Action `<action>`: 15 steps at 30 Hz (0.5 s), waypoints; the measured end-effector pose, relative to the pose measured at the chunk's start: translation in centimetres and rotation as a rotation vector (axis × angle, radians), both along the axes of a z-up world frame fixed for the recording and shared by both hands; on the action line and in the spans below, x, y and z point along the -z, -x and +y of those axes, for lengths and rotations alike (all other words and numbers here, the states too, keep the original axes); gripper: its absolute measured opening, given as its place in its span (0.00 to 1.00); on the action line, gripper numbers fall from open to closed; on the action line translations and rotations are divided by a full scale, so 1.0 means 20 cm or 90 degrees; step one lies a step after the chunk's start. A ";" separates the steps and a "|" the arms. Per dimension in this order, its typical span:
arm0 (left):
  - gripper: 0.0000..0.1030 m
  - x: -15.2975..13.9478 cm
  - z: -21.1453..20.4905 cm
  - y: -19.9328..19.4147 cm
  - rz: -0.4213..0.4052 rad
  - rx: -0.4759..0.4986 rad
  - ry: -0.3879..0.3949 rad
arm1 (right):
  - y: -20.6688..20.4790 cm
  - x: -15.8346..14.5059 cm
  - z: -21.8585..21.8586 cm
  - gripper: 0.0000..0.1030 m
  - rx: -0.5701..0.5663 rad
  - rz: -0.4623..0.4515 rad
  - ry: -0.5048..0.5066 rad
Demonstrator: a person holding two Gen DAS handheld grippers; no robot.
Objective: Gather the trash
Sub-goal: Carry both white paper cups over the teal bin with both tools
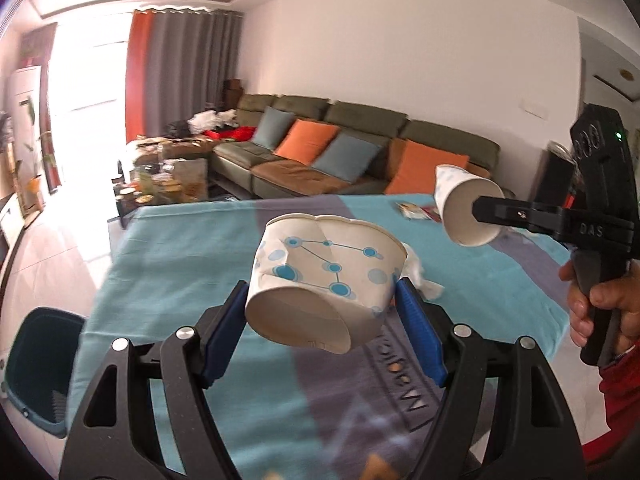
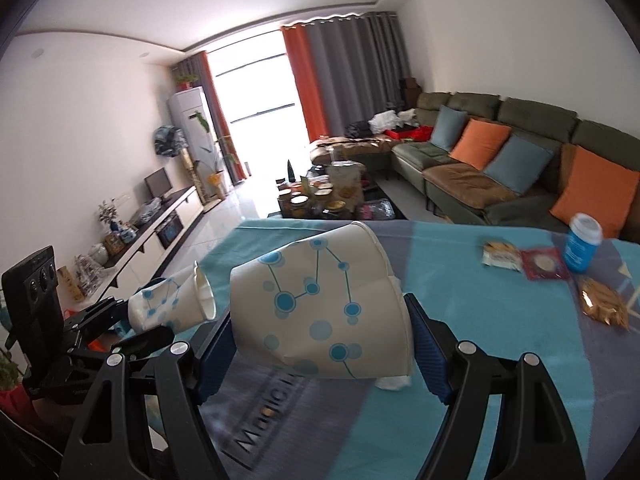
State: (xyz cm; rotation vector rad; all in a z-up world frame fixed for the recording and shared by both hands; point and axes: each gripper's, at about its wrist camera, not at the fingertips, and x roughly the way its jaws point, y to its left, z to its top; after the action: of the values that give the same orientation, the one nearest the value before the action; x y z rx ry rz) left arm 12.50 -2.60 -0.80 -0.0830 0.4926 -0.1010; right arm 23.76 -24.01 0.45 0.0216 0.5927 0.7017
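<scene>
My left gripper (image 1: 322, 308) is shut on a dented white paper cup (image 1: 324, 268) with a blue dot pattern, held above the blue tablecloth (image 1: 168, 280). My right gripper (image 2: 318, 340) is shut on a second crumpled paper cup (image 2: 320, 304) of the same pattern. In the left wrist view the right gripper (image 1: 480, 210) holds its cup (image 1: 464, 208) at the right. In the right wrist view the left gripper (image 2: 160, 320) and its cup (image 2: 172, 304) show at the left. A crumpled white tissue (image 1: 420, 276) lies on the cloth behind the left cup.
A dark blue bin (image 1: 36, 364) stands on the floor left of the table. Snack wrappers (image 2: 520, 260), a gold wrapper (image 2: 604, 306) and a blue cup with a white lid (image 2: 580, 246) lie at the table's right. A sofa (image 2: 500, 160) and cluttered coffee table (image 2: 324, 196) are beyond.
</scene>
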 end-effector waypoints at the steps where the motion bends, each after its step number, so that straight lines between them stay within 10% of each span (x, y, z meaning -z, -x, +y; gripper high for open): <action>1: 0.71 -0.01 0.02 0.01 -0.003 -0.007 0.000 | 0.01 -0.01 0.03 0.73 -0.008 -0.001 -0.001; 15: 0.71 -0.15 0.46 0.23 -0.044 -0.140 -0.003 | 0.05 -0.11 0.53 0.73 -0.141 -0.031 0.001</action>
State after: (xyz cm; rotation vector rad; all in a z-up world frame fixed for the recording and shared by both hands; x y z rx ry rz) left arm 8.00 6.68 2.27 -0.1288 0.4118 0.1125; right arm 22.67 -13.41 2.63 -0.0634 0.5532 0.9140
